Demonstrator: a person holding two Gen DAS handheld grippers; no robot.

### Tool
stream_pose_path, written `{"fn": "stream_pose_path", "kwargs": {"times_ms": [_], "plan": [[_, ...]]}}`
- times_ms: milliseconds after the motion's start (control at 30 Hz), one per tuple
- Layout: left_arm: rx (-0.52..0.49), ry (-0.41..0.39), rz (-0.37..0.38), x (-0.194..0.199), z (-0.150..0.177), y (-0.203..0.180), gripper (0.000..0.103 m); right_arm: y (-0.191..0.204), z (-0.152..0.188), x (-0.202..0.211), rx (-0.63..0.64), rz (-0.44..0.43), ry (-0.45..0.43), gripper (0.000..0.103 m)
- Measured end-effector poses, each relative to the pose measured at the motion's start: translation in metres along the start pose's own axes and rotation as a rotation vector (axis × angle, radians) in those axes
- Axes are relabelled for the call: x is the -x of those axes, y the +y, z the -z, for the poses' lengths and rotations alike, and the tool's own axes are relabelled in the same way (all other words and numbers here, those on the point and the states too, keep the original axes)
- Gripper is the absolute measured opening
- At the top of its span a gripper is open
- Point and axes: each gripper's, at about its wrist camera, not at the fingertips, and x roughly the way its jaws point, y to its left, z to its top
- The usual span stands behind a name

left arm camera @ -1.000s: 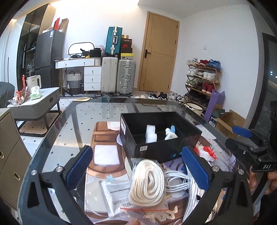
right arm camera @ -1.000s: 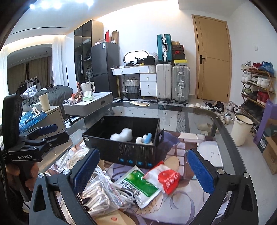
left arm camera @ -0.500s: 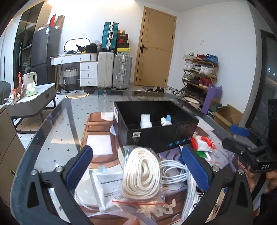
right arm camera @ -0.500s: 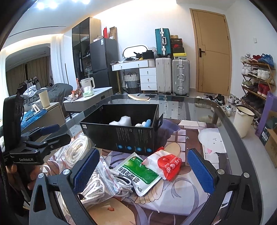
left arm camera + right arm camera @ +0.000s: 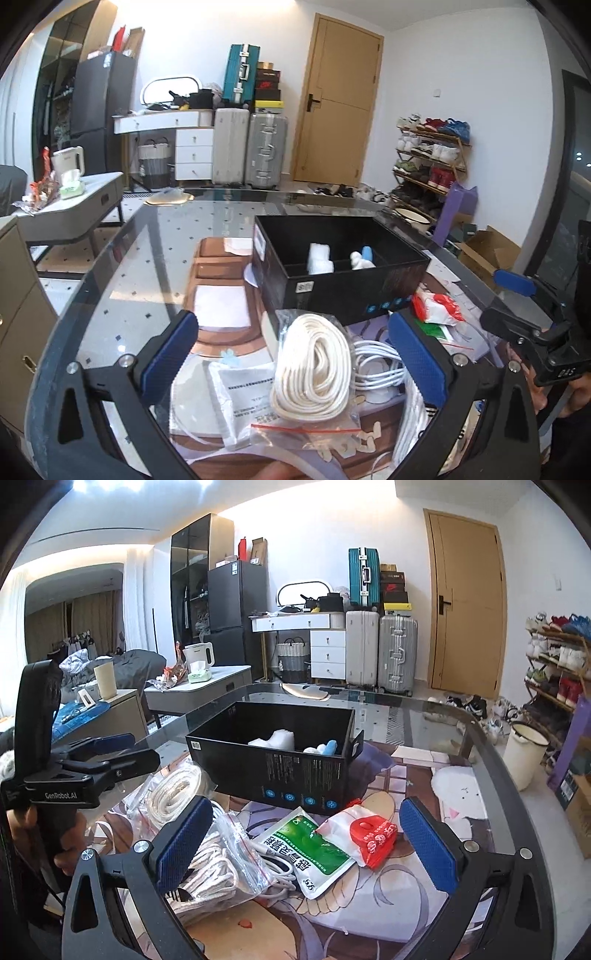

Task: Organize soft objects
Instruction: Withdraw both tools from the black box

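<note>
Left wrist view: left gripper (image 5: pixel 293 352) spread wide, nothing held, blue ribbed pads (image 5: pixel 168 349). Between them, cream rope coil (image 5: pixel 314 373) in clear crinkly bag, on glass table (image 5: pixel 147 258). Rectangular black box (image 5: pixel 343 284) just beyond, white foam piece (image 5: pixel 319 258) inside. Right wrist view: right gripper (image 5: pixel 303 838) also wide, empty, above glossy green pouch (image 5: pixel 306 849) and red-white packet (image 5: pixel 364 836).
</note>
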Motion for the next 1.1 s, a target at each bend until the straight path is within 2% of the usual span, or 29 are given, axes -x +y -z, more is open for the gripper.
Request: {"fn": "stream_pose_path", "kwargs": {"times_ms": [133, 333, 433, 800, 1100], "plan": [[-0.017, 0.004, 0.015, 0.000, 0.003, -0.004, 0.103, -0.001, 0.000, -0.001, -0.012, -0.007, 0.013, 0.103], [-0.047, -0.032, -0.020, 0.005, 0.004, -0.011, 0.103, -0.006, 0.001, -0.002, -0.032, -0.016, 0.030, 0.103], [-0.043, -0.025, -0.006, 0.005, 0.003, -0.009, 0.103, -0.006, 0.005, -0.006, -0.025, -0.017, 0.058, 0.103], [-0.052, 0.002, 0.002, 0.003, 0.006, -0.007, 0.103, -0.007, 0.011, -0.005, -0.020, 0.020, 0.064, 0.103], [-0.063, -0.003, -0.003, 0.008, 0.009, -0.007, 0.103, 0.006, 0.018, -0.002, 0.012, -0.034, 0.092, 0.103]]}}
